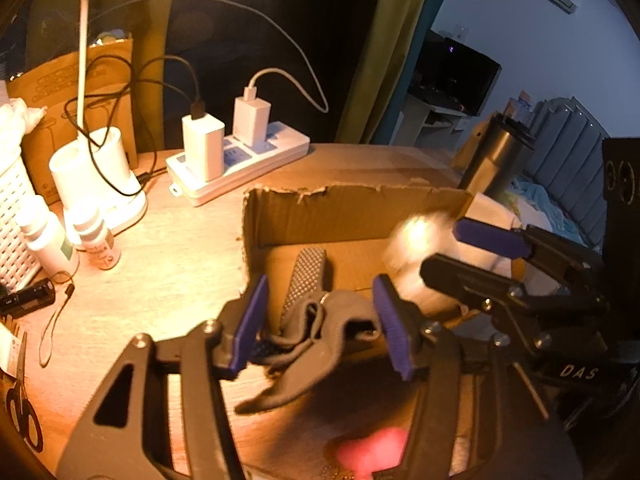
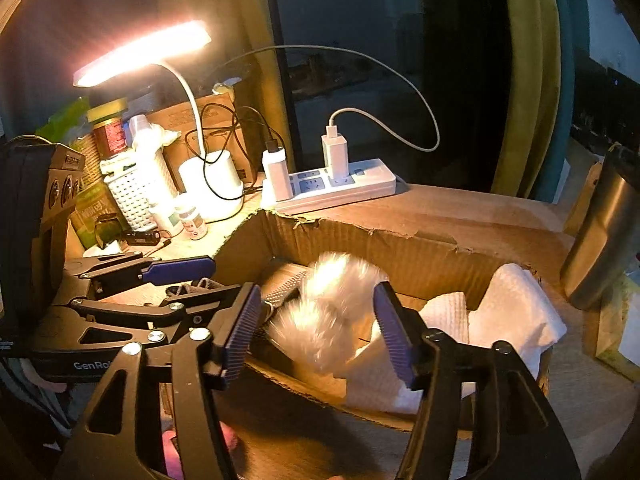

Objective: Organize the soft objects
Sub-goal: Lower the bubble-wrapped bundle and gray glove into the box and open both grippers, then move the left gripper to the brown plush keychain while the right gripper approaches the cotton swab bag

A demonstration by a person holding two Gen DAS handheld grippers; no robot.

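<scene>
An open cardboard box (image 1: 352,212) stands on the wooden desk. A grey knitted strap-like soft piece (image 1: 316,320) is draped over the box's near wall, one end inside. My left gripper (image 1: 322,326) straddles it with its purple pads apart and not pressing. In the right wrist view my right gripper (image 2: 316,330) stands open over the box (image 2: 380,248), and a blurred white fluffy ball (image 2: 332,308) hangs loose between its pads. A white towel (image 2: 512,312) lies in the box's right end. The left gripper (image 2: 212,284) shows at the left.
A power strip (image 1: 240,168) with two chargers and loose cables lies behind the box. A lit desk lamp (image 2: 144,52), small bottles (image 1: 96,240), a white basket (image 1: 12,216) and scissors (image 1: 20,412) crowd the left. A metal tumbler (image 2: 600,232) stands at the right. Something pink (image 1: 372,452) lies below.
</scene>
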